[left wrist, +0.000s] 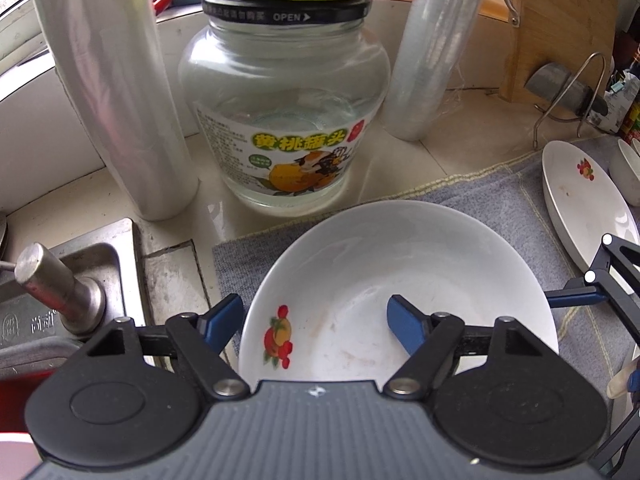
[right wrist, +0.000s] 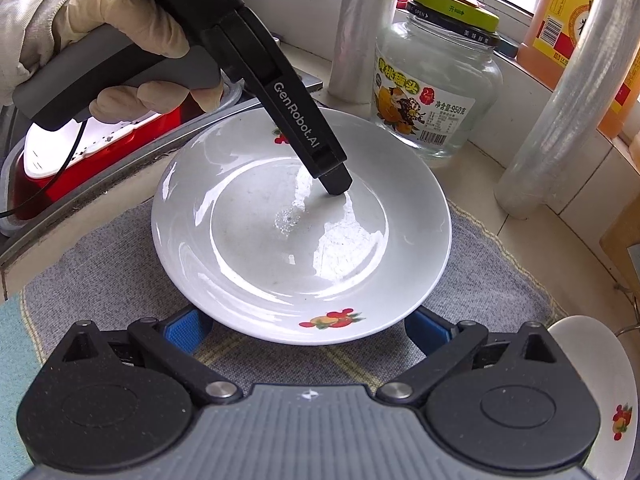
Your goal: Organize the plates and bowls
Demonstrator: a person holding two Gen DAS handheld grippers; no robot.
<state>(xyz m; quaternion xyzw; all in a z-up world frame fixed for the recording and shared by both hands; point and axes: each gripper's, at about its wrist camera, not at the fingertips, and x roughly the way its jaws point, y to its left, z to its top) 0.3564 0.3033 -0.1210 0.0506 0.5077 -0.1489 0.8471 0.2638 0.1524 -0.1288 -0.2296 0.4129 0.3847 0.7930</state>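
The left gripper (left wrist: 316, 322) straddles the near-left rim of the white fruit-printed ceramic plate (left wrist: 384, 264) lying on the grey cloth mat (left wrist: 472, 196) on the tabletop; its jaws stand apart, not yet pinching. The right gripper (right wrist: 308, 330) hovers wide apart at the plate's opposite edge. Judged step: grasping it. Next, the left jaws must clamp the rim firmly before lifting.

My left hand (right wrist: 120, 36) wears a cream rubber glove under a pale sleeve (right wrist: 24, 20) — my grippers are black-linked, grey-bodied, blue-padded, one arm stamped GenRobot.AI in white.
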